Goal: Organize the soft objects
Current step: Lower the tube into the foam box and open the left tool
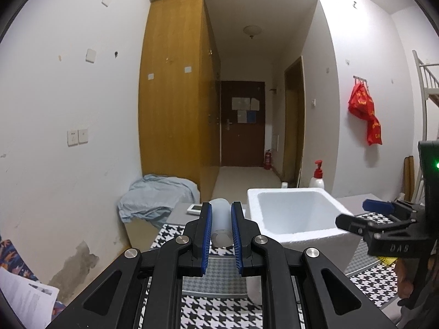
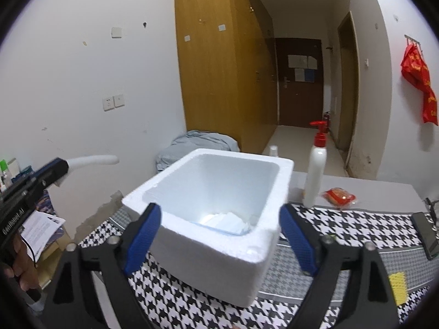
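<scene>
The left gripper holds a white foam tube clamped between its blue fingers above a houndstooth-covered desk, left of a white styrofoam box. The right gripper stands with its fingers spread wide (nothing between the pads) over the box, where a pale soft item lies inside, near a pump bottle

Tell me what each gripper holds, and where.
Left gripper grips a white foam tube near one end. Right gripper is open and holds nothing.
</scene>
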Demonstrator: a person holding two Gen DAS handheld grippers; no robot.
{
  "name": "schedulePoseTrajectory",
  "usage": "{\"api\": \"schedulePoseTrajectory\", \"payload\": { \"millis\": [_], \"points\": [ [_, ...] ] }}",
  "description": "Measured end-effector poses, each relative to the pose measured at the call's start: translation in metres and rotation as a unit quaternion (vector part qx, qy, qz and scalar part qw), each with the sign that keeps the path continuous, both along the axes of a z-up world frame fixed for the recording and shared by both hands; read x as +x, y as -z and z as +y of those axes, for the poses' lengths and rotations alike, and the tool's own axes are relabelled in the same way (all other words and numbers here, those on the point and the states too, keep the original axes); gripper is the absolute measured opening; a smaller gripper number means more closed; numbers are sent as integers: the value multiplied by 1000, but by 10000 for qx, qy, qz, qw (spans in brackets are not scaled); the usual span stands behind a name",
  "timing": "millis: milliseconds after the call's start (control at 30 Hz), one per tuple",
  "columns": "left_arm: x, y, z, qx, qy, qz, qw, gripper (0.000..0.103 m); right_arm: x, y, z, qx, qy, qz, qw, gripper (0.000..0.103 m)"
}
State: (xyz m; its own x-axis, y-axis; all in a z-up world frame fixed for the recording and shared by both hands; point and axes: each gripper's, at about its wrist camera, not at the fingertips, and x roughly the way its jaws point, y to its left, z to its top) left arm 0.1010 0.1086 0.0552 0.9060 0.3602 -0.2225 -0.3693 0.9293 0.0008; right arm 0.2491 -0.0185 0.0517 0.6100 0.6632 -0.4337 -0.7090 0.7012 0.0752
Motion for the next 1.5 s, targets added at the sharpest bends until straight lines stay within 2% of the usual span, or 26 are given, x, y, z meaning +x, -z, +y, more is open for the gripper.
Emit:
{"api": "schedulePoseTrajectory", "payload": {
  "millis": [167, 300, 500, 967, 1500],
  "points": [
    [6, -5, -7, 62, 137, -39, 9999, 16, -4, -1, -10, 13, 62, -59, 10000, 97],
    [12, -8, -13, 127, 265, -42, 9996, 16, -7, -2, -17, 14, 162, -180, 9997, 102],
    [22, -9, -21, 144, 450, -15, 9989, 16, -15, -2, -24, -83, 219, -366, 9991, 102],
    [45, -5, -39, 188, 871, 84, 9960, 16, -17, 2, -48, -72, 442, -377, 9983, 102],
    [72, 3, -50, 27, 1285, 260, 9914, 16, -14, 7, -80, -154, 971, -344, 9946, 102]
  ]
}}
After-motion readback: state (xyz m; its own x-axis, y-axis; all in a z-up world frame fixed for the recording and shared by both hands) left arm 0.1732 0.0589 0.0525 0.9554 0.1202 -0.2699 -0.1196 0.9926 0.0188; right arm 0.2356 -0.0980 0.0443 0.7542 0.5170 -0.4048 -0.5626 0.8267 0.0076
